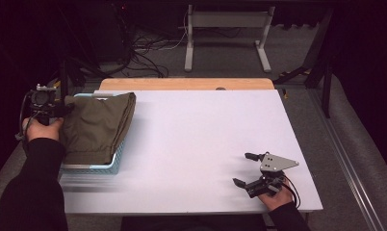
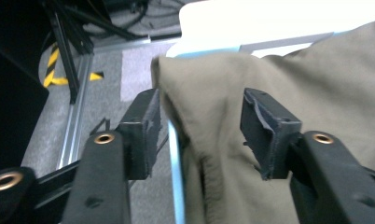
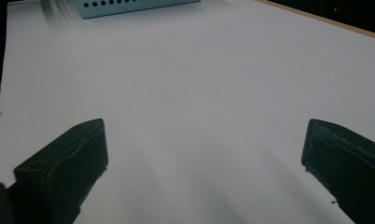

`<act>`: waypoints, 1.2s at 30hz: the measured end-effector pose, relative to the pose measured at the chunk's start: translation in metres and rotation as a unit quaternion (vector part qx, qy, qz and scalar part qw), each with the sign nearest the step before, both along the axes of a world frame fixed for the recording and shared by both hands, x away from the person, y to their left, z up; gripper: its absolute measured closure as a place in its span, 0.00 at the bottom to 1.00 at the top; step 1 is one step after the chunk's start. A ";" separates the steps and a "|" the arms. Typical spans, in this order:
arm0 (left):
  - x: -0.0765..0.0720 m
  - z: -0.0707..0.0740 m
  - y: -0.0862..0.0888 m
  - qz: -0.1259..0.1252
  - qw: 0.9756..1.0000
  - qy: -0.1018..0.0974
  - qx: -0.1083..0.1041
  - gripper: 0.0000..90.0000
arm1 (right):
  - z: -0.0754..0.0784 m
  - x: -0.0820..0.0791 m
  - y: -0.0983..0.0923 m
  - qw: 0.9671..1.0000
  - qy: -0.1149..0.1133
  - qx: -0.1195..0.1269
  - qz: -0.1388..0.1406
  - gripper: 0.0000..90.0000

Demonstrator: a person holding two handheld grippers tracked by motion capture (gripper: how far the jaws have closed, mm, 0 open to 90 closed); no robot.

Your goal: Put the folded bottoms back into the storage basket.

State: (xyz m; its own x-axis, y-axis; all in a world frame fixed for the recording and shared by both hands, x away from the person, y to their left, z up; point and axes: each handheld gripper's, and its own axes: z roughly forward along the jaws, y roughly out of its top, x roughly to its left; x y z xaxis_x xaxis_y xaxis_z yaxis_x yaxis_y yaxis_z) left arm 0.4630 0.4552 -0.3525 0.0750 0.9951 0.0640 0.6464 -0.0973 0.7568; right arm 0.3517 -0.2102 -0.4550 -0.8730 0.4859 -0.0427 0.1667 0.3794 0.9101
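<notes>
Left tongs (image 2: pixel 199 135) half-open, astride the folded olive cloth (image 1: pixel 97 126) and basket (image 1: pixel 93 167) rim, likely releasing. Right tongs (image 1: pixel 245 169) wide, idle on the surface (image 1: pixel 201 139).

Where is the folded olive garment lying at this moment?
In the high view, the olive garment lies in the pale blue basket at the table's left edge, beside the left gripper.

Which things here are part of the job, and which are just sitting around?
Part of the job:
olive garment, folded in the basket
light blue basket
left gripper, open at the garment's edge

Just sitting around:
right gripper, open, resting on the white table
</notes>
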 end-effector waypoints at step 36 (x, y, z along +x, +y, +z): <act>0.037 -0.005 -0.120 -0.180 0.983 0.012 -0.038 1.00 | 0.000 0.000 0.000 1.000 0.002 0.002 0.007 0.01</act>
State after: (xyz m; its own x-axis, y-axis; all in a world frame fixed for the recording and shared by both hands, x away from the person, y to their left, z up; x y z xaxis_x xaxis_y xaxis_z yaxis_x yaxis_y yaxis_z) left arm 0.5003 0.3353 -0.3580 0.4228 0.9061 -0.0153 0.5986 -0.2666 0.7554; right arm 0.3512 -0.2105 -0.4550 -0.8798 0.4739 -0.0375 0.1651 0.3786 0.9107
